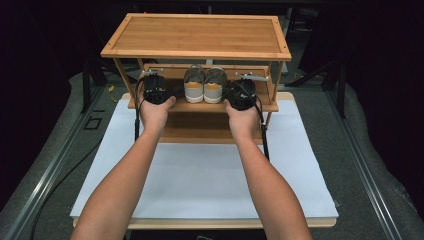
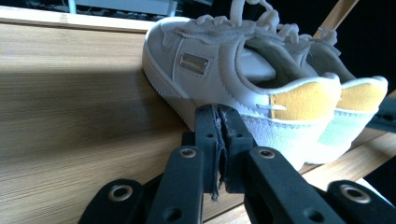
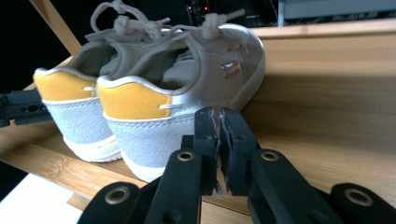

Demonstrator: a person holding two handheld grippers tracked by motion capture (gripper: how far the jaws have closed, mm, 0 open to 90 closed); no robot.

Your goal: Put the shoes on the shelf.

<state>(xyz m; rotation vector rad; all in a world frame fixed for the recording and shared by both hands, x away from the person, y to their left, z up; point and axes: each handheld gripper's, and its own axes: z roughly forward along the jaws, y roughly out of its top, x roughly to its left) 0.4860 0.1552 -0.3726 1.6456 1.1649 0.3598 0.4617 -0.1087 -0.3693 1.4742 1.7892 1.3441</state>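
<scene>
A pair of sneakers (image 1: 205,85) is seen on the middle shelf (image 1: 200,106) of a bamboo rack (image 1: 197,35), heels toward the person, side by side and touching. The left gripper (image 2: 217,140) and right gripper (image 3: 218,140) are each held with jaws pressed together on nothing, flanking the pair at the heels. No shoe is grasped yet; judged as pre-grasp, with opening, gripping and moving all left.

No legible text, brand, number or sign appears. The small metal tag (image 2: 194,63) on the side of the left shoe (image 2: 224,79) is blank at this resolution, as is its counterpart (image 3: 230,69).
</scene>
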